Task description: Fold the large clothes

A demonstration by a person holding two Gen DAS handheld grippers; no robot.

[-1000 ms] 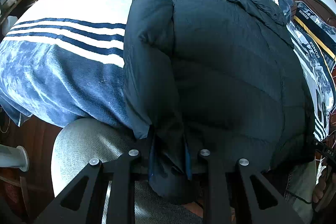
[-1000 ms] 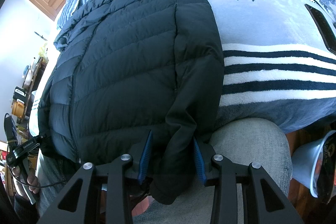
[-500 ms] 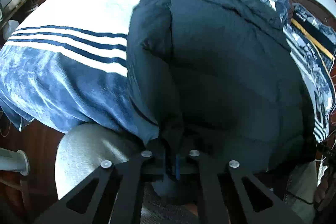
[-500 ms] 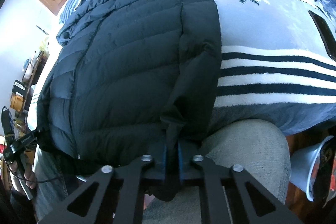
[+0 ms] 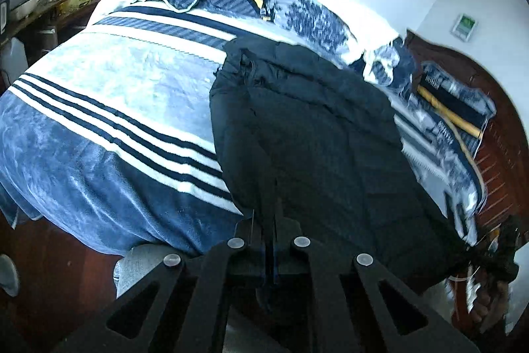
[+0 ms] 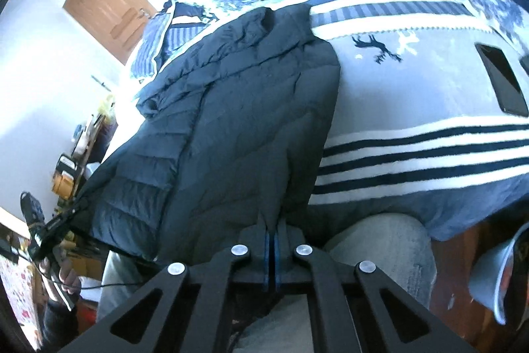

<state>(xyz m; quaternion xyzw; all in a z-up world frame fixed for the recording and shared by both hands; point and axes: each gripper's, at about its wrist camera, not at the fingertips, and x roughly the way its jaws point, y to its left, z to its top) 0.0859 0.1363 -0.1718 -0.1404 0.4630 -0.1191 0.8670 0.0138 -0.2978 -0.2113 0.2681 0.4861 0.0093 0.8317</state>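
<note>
A dark quilted puffer jacket (image 5: 307, 134) lies lengthwise on the bed (image 5: 99, 121), over a blue-and-white striped blanket (image 6: 413, 154), its collar at the far end and its hem at the near edge. On its left side the left gripper (image 5: 269, 240) is clamped on the hem corner — the fabric rises taut from between the blue pads. On the right side the right gripper (image 6: 271, 237) is pinched tight on the other hem corner, the jacket's edge pulled into a ridge. The stitched panels look puffy and slightly creased. The lifted hem between the two grippers is in shadow — its underside cannot be made out. A dark phone (image 6: 502, 81) lies on the blanket, well to the right.
</note>
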